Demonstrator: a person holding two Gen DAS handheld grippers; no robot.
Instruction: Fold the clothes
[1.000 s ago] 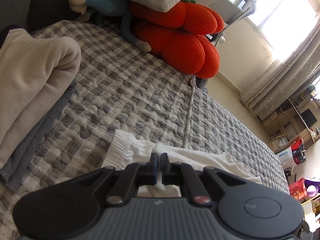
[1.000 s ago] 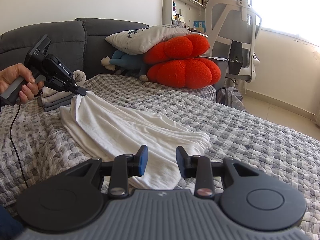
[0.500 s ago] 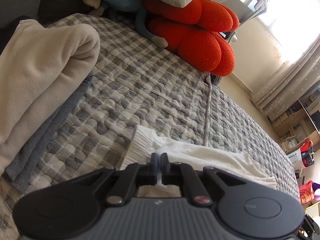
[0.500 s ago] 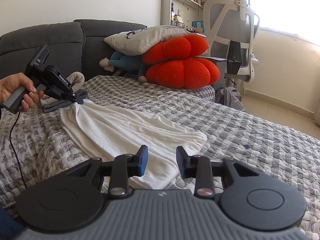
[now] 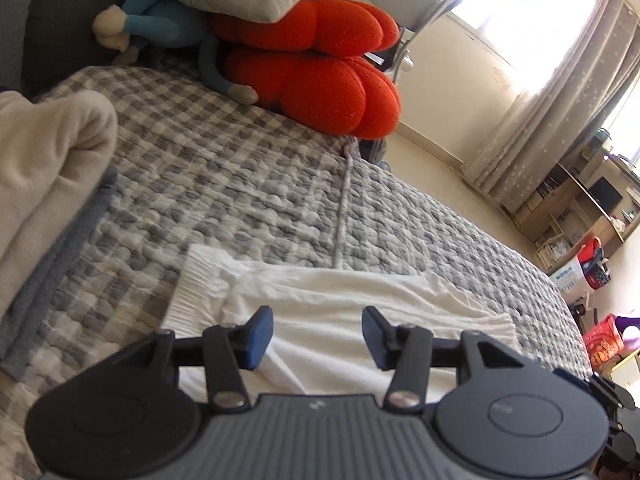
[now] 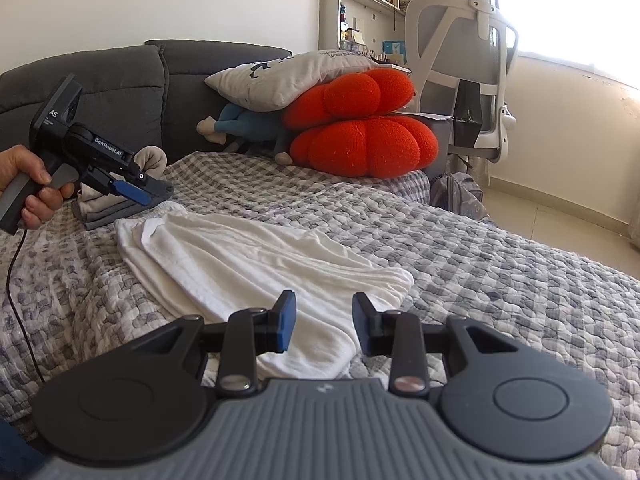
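Note:
A white garment [image 6: 240, 264] lies flat and lengthwise on the checked bedspread [image 6: 500, 264], its ribbed waistband [image 5: 196, 288] at the far left end. My left gripper [image 5: 317, 334] hovers just above that waistband end with its jaws opening and nothing between the pads. In the right wrist view the left gripper [image 6: 148, 190] is held by a hand [image 6: 28, 184] over the waistband corner. My right gripper [image 6: 323, 326] stands open over the near end of the garment, holding nothing.
A stack of folded clothes [image 5: 44, 184], beige on grey, lies left of the garment. Red cushions [image 6: 360, 136], a grey pillow [image 6: 288, 76] and a blue plush toy [image 6: 240, 120] sit at the bed's head. An office chair [image 6: 464, 72] stands beyond. A cable [image 6: 16, 304] hangs at left.
The left gripper has let go of the white garment's waistband, which now lies flat on the bed, and has drawn back slightly. The right gripper has not moved.

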